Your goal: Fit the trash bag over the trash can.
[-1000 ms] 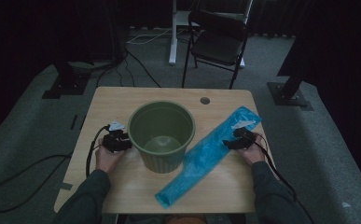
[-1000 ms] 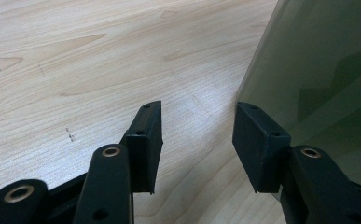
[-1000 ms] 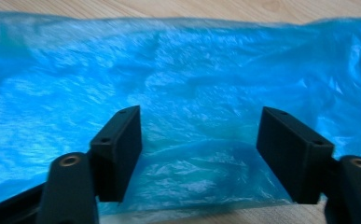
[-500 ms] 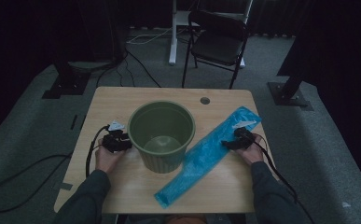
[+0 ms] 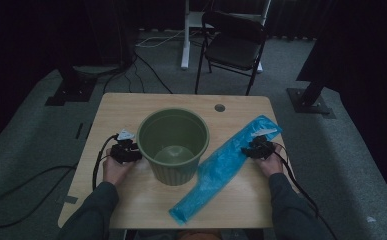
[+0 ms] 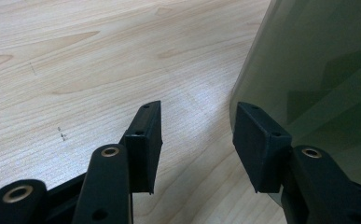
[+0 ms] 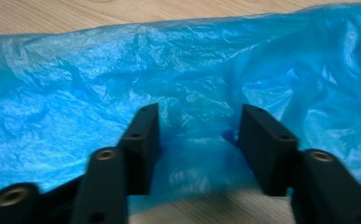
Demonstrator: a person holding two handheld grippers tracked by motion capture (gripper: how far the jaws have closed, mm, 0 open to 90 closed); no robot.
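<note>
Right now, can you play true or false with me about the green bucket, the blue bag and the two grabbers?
1. The green bucket stands upright on the table. True.
2. The bucket is full of water. False: it looks empty, and its bottom shows.
3. The blue bag lies on the table to the right of the bucket. True.
4. The right gripper is lifting the bag high in the air. False: the bag lies flat, and the jaws, just closing, have bag plastic bunched between them.
5. The left gripper squeezes the bucket's rim. False: its jaws stand open over bare wood, beside the bucket's wall.
</note>
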